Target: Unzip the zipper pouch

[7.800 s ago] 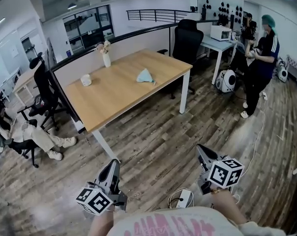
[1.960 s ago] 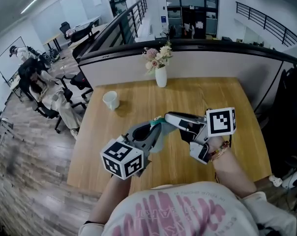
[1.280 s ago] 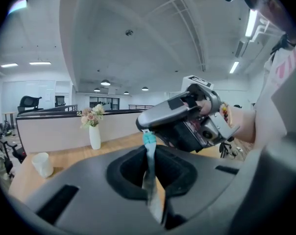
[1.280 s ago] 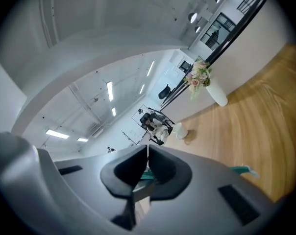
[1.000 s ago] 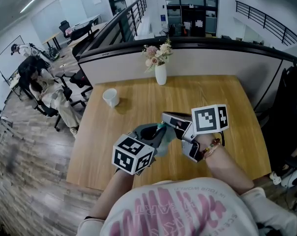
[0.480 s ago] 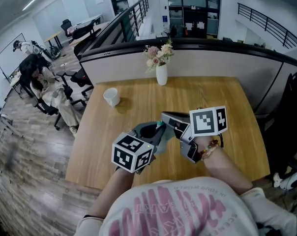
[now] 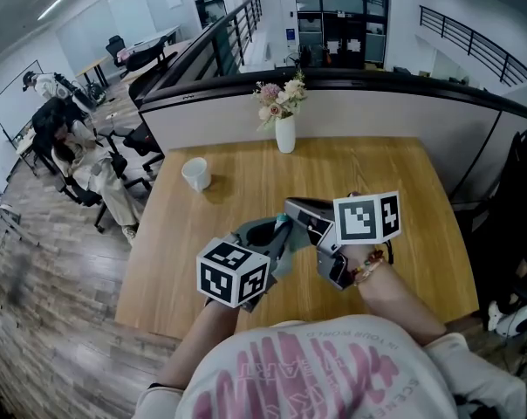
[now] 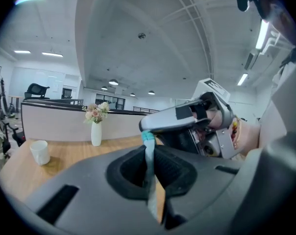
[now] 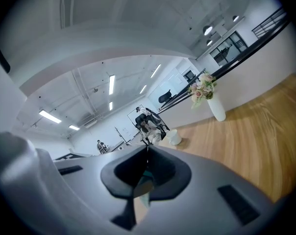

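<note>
Pouch point(image 8: 148, 153), single, is clamped by left gripper point(image 7: 277, 231) and right gripper point(image 7: 291, 208) above one table point(image 7: 403, 173).

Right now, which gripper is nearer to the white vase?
Right. The right gripper is straight in front of the vase; the left gripper is further back, toward the person.

Count on table point(image 7: 403, 173): zipper pouch point(image 8: 148, 142) 1; white cup point(image 7: 195, 175) 1; vase of flowers point(image 7: 285, 133) 1. Claws 2: left claw point(image 7: 278, 228), right claw point(image 7: 291, 206).
</note>
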{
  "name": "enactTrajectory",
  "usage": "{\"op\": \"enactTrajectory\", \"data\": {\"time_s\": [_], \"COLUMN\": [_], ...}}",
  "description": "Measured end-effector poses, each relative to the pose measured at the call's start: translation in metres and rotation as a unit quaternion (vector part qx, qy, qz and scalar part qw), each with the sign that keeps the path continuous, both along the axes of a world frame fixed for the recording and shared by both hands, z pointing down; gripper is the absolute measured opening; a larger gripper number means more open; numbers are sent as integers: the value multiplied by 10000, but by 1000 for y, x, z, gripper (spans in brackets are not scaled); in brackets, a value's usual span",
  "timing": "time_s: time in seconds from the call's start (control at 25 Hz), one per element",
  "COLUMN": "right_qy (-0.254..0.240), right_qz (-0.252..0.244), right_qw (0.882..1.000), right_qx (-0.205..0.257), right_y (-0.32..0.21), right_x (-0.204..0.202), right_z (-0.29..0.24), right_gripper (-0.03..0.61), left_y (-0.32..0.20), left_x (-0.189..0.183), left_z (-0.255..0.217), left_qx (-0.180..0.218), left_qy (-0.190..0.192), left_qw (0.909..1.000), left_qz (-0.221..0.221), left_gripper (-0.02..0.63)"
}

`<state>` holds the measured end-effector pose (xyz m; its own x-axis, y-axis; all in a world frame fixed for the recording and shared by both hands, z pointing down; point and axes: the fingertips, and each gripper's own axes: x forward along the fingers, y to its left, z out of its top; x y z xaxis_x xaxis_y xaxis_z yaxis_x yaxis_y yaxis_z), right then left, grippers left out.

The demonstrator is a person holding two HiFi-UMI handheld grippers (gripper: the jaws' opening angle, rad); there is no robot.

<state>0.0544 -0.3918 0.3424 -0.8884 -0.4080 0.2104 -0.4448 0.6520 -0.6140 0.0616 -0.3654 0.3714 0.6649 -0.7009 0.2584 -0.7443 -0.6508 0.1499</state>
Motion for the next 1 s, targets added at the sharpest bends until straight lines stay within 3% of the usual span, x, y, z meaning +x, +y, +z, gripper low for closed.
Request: {"op": "enactTrajectory", "data": {"time_s": [0.32,1.0], "right_qy": [311,274], "right_qz": [368,667], "right_qw": [9987,9974], "right_qx": [142,-23], "right_y": [-10,-23], "right_x": [12,26], "right_z": [10,23], "right_gripper": [2,2], "left_y": [-3,-7], "left_x": [-8,-16], "left_z": [-1,-12], "left_qx": [-96,-40], "left_qy": [312,706], "left_qw": [9993,9971], "left_qz": [-167,-287], "left_gripper": [14,14]}}
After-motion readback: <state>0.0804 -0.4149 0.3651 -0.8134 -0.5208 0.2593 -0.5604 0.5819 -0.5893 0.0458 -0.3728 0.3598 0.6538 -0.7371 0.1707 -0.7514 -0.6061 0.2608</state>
